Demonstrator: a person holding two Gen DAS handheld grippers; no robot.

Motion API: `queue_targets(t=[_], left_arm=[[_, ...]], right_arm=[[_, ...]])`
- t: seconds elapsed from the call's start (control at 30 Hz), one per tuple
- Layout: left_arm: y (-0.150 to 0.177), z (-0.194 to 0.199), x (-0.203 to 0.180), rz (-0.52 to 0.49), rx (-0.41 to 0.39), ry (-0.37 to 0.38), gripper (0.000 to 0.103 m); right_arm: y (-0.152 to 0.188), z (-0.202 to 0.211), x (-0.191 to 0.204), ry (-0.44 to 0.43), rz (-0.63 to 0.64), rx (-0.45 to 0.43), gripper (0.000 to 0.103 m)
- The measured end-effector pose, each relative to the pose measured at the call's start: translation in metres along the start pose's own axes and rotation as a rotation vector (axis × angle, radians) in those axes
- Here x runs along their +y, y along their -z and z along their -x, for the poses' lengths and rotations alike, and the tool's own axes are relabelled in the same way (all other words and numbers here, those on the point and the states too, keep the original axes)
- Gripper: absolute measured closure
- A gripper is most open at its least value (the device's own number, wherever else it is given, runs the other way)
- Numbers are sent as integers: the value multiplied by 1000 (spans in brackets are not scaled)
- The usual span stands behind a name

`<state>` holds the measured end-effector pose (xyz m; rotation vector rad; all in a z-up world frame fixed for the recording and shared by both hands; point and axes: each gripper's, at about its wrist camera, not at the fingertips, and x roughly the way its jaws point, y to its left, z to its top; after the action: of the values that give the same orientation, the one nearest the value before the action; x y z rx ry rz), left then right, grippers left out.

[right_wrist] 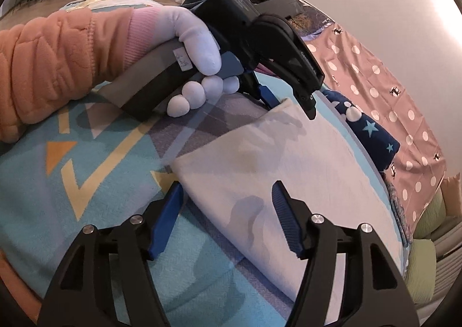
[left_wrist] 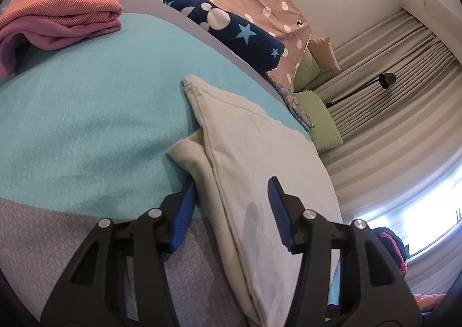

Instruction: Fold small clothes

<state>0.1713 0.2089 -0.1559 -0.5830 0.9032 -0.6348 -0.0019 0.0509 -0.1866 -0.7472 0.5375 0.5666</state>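
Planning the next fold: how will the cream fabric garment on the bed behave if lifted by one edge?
The cream fabric garment would probably droop, since it already lies in soft layered folds. It looks light. The fuzzy turquoise blanket beneath it may drag on it slightly if pushed.

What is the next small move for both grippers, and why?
Probably lift both away. The cream cloth lies folded on the blanket, and the left gripper and right gripper stand open around its edge, pressing nothing.
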Motion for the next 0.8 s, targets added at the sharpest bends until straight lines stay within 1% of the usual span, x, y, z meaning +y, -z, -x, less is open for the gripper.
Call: queue_targets(t=[0.13,0.27,0.47,0.53,0.57,0.6,0.63,0.67,0.7,0.73,0.77,0.8], left_arm=[[-2,-3,1,-5,3,0,51],[-4,-7,0,-7,4,4,51],[-14,-24,-6,-25,6,-9,52],[-18,-28,-5,-8,0,-16,61],[-20,-29,-3,5,0,-21,71],[-21,-31,1,26,-1,-26,83],[-22,-32,6,48,4,-21,87],[-22,-32,11,75,3,-4,91],[-22,-30,12,81,-3,4,92],[-22,-28,11,79,-7,3,92],[-21,-26,8,71,-12,-2,93],[-22,-25,4,55,-19,-10,93]], right_arm=[[-3,-9,-7,-8,-19,-1,39],[-5,-8,1,-10,-35,2,38],[-15,-22,-1,-1,-86,21,38],[-18,-23,-1,5,-97,25,38],[-19,-23,1,7,-93,23,40],[-19,-23,4,6,-82,19,52],[-20,-22,9,13,-55,11,61],[-20,-22,11,29,-37,9,81],[-19,-21,14,55,-23,6,90],[-19,-20,12,53,-29,2,92],[-18,-18,8,40,-52,-4,95],[-18,-14,1,19,-85,-13,96]])
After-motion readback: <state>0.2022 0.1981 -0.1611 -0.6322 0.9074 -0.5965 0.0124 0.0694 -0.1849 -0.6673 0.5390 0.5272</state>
